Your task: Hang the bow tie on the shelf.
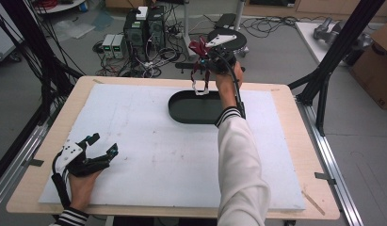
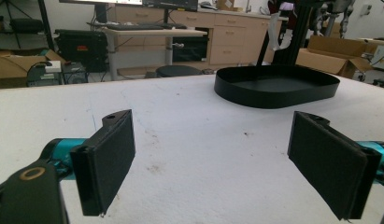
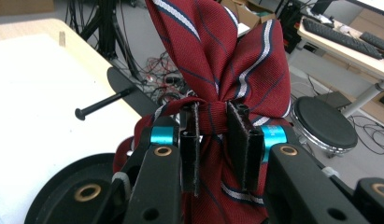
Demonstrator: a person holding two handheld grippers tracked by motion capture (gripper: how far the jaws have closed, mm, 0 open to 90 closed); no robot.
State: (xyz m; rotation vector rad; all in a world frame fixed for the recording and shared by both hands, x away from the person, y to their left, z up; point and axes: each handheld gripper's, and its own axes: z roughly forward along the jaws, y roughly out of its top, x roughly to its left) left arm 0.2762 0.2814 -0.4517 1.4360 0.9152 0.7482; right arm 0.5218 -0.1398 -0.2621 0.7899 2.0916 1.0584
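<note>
A dark red bow tie [image 3: 213,60] with white and navy stripes is pinched at its knot by my right gripper [image 3: 216,135], which is shut on it. From above, the right gripper [image 1: 204,65] holds the bow tie [image 1: 198,47] in the air over the far edge of a black oval tray [image 1: 181,113]; a white strap [image 1: 199,88] dangles from it toward the tray. My left gripper [image 1: 100,145] rests open near the table's front left corner. Between its black pads [image 2: 108,156] lies bare white mat, with the tray [image 2: 273,93] farther off.
A white mat [image 1: 149,150] covers most of the wooden table [image 1: 294,141]. Computers and tangled cables [image 1: 144,42] lie on the floor beyond the far edge. Black frame posts [image 1: 337,56] stand at the right, and a round stool [image 3: 325,121] is behind the table.
</note>
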